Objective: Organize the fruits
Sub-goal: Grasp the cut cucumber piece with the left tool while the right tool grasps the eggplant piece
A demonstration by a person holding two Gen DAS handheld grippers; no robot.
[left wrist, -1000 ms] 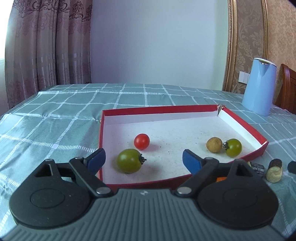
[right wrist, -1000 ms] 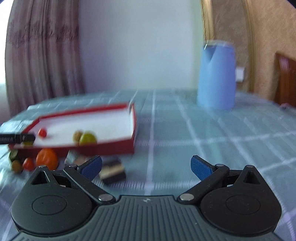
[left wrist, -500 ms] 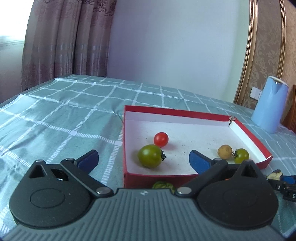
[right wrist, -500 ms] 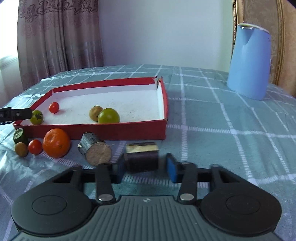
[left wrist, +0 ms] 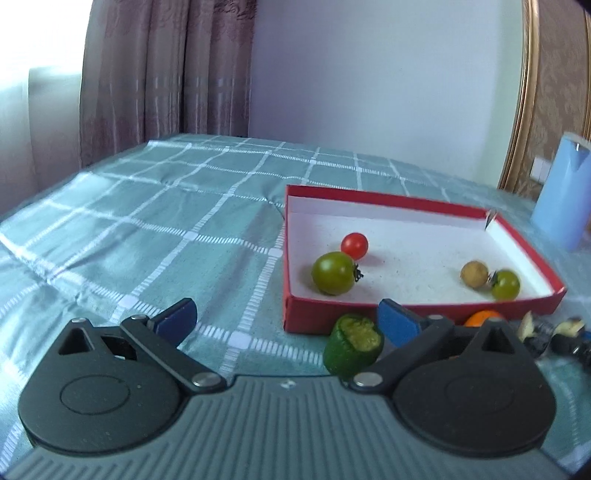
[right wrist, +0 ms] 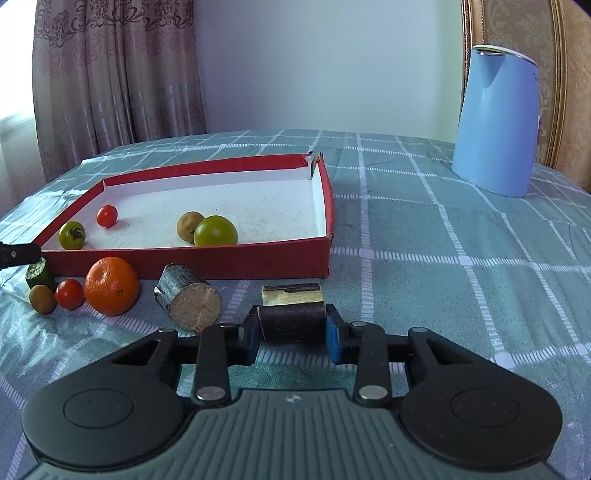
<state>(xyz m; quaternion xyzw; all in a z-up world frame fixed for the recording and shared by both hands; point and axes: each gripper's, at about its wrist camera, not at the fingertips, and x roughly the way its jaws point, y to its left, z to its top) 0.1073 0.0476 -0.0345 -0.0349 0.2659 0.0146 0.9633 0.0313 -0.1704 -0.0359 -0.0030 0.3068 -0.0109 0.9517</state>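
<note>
Moved: left gripper (left wrist: 286,319) swung left; I see its fingers wide at 6 o'clock.
Right gripper (right wrist: 291,334): fingers clamping dark cylindrical sugarcane piece (right wrist: 291,320).
Risk: smooth bark could slip before red cardboard tray (right wrist: 236,260).

A pale wall (right wrist: 314,62) stands behind the table (right wrist: 461,236), which wears a teal checked cloth. Patterned brown curtains (right wrist: 110,81) hang at left beside a bright window (left wrist: 40,110); a gilt frame (right wrist: 513,33) edges patterned wallpaper at right.

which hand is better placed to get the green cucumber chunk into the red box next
Left. The left tongs are open with the green cucumber chunk right by their right pad, in front of the red box. The right tongs are closed on a dark sugarcane piece.
</note>
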